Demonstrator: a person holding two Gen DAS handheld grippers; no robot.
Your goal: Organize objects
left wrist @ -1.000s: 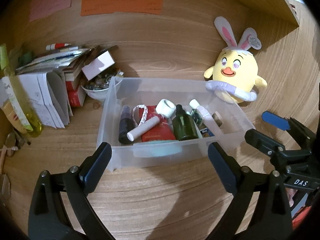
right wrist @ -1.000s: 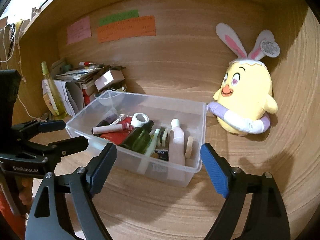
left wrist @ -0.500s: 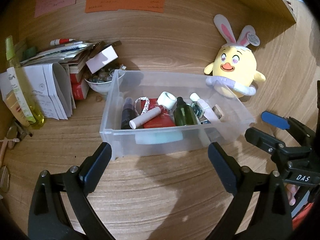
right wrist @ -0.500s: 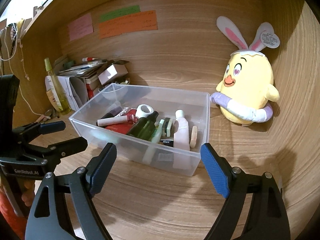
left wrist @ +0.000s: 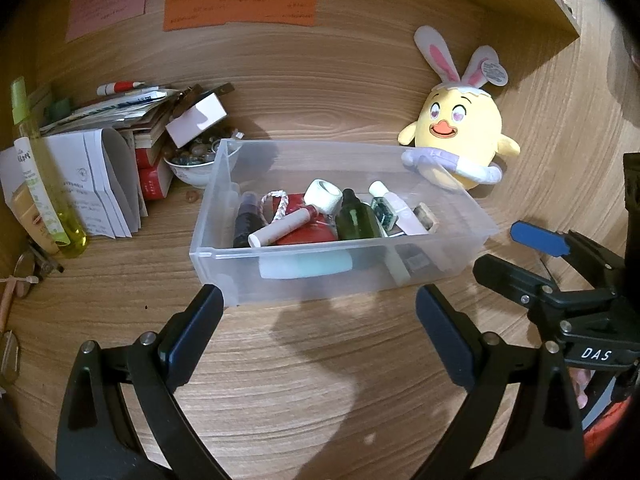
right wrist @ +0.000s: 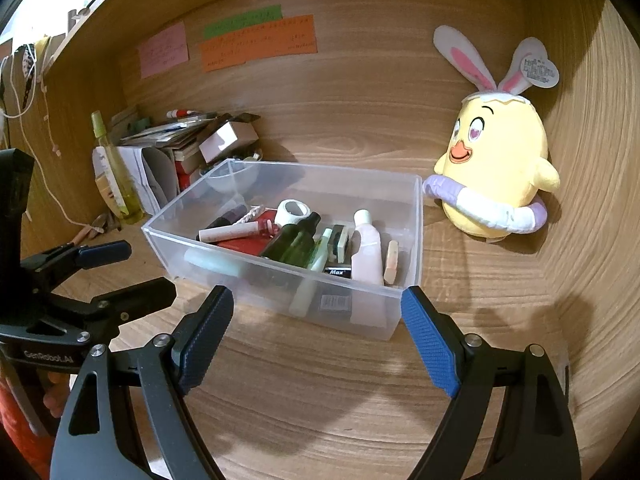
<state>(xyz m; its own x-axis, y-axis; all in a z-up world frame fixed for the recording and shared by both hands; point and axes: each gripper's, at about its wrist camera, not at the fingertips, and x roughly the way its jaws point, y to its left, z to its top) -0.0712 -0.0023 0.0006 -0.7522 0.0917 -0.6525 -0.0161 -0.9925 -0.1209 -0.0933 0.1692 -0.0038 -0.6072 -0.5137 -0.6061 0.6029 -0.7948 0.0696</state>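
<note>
Over the last second you drew both views back a little from the clear plastic bin [left wrist: 344, 272], so it sat smaller in frame and the table [left wrist: 320, 380] showed more bare wood in front of it. Nothing inside the bin had shifted, which suggests the sorting was either finished or paused. Your left hand-held gripper [left wrist: 316, 320] hovered released and empty just short of the bin's near wall; your right hand-held gripper [right wrist: 318, 320] was likewise spread wide, holding nothing, near the bin's near right corner. The bin stood on the table between the paper stack [left wrist: 100, 184] and the yellow chick plush [left wrist: 460, 136]. The left view showed the bowl of small stones [left wrist: 196, 160] clearly; the right view showed the pink tube [right wrist: 366, 248] and the "Max" label [right wrist: 337, 272] better.
</note>
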